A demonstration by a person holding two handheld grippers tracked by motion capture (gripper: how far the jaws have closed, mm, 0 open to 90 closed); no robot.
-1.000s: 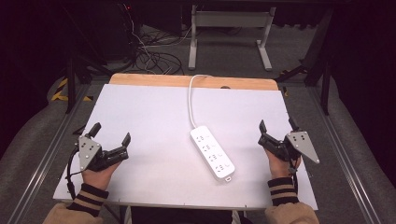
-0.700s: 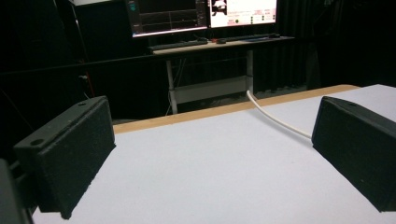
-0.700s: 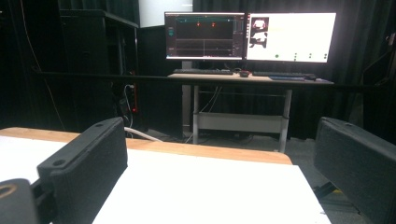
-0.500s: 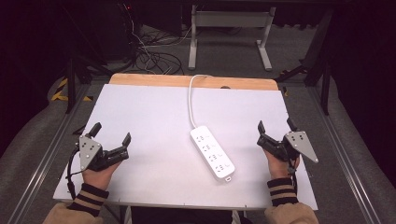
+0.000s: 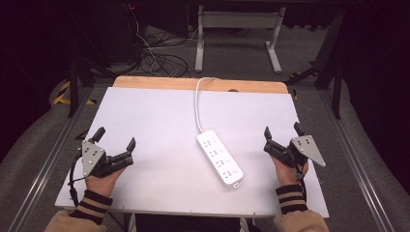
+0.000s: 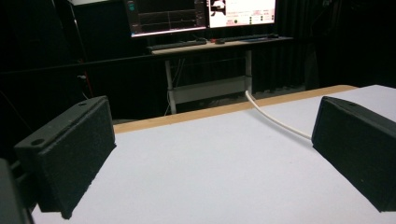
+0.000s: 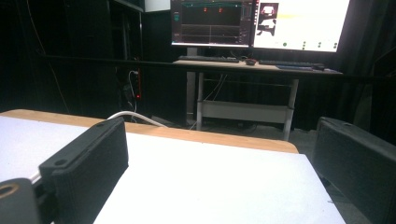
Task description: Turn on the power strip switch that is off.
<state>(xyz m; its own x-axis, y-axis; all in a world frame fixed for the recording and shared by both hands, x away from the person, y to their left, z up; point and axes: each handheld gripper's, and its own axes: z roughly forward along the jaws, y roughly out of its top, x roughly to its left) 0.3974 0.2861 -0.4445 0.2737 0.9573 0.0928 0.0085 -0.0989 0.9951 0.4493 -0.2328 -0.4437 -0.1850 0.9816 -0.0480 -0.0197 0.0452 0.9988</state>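
A white power strip (image 5: 219, 158) lies slightly slanted in the middle of the white table (image 5: 159, 121). Its white cable (image 5: 197, 102) runs to the far edge and also crosses the left gripper view (image 6: 275, 120). My left gripper (image 5: 115, 137) rests near the table's front left, held in a hand, open with nothing between its jaws (image 6: 210, 163). At the front right my right gripper (image 5: 281, 130) also stands open and empty, to the right of the strip (image 7: 219, 172). Both point away from the person.
A wooden strip (image 5: 198, 84) borders the table's far edge. Beyond it on the floor lie tangled cables (image 5: 154, 60) and a desk frame (image 5: 237, 29). A desk with lit monitors (image 7: 257, 23) stands farther back. Metal rails (image 5: 43, 159) flank the table.
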